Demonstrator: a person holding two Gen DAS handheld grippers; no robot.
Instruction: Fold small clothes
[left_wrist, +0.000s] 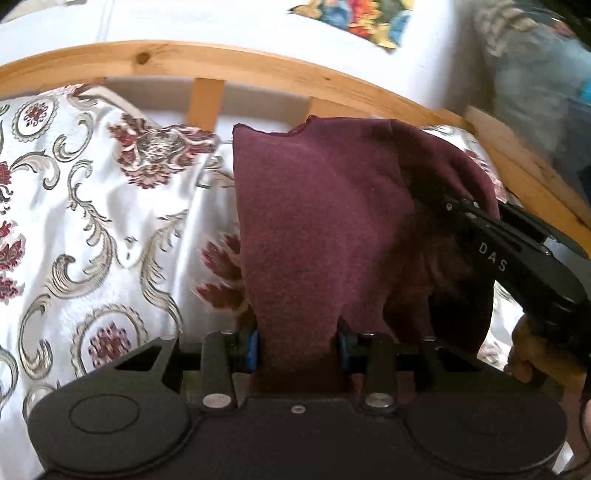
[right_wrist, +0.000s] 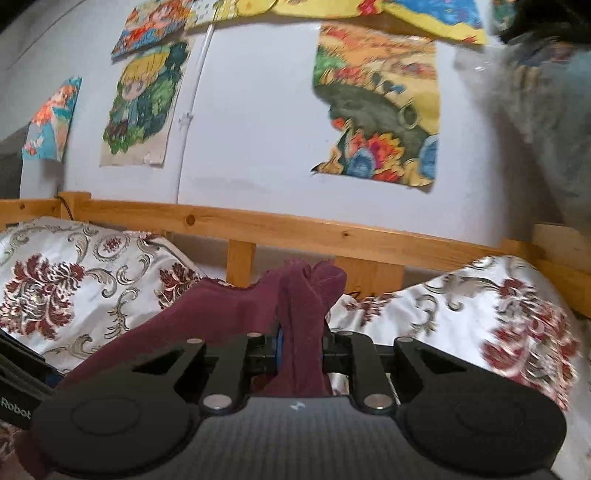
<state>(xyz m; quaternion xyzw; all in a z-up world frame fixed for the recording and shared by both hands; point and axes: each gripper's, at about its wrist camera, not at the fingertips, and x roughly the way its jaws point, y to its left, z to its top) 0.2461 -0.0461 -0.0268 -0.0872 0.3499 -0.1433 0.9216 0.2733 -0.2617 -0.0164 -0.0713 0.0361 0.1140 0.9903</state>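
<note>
A small maroon garment (left_wrist: 321, 221) hangs lifted above the patterned bedspread (left_wrist: 92, 206). My left gripper (left_wrist: 298, 347) is shut on its lower edge, the cloth pinched between the blue pads. My right gripper (right_wrist: 301, 349) is shut on another bunched part of the same maroon garment (right_wrist: 303, 306), which drapes off to the left. In the left wrist view the right gripper's black body (left_wrist: 517, 254) reaches under the cloth from the right, its fingertips hidden by the fabric.
A wooden bed rail (left_wrist: 258, 70) (right_wrist: 295, 229) runs along the white wall behind the bed. Colourful posters (right_wrist: 376, 107) hang on the wall. A grey blurred cloth mass (right_wrist: 535, 110) is at the upper right. A person's hand (left_wrist: 535, 354) holds the right gripper.
</note>
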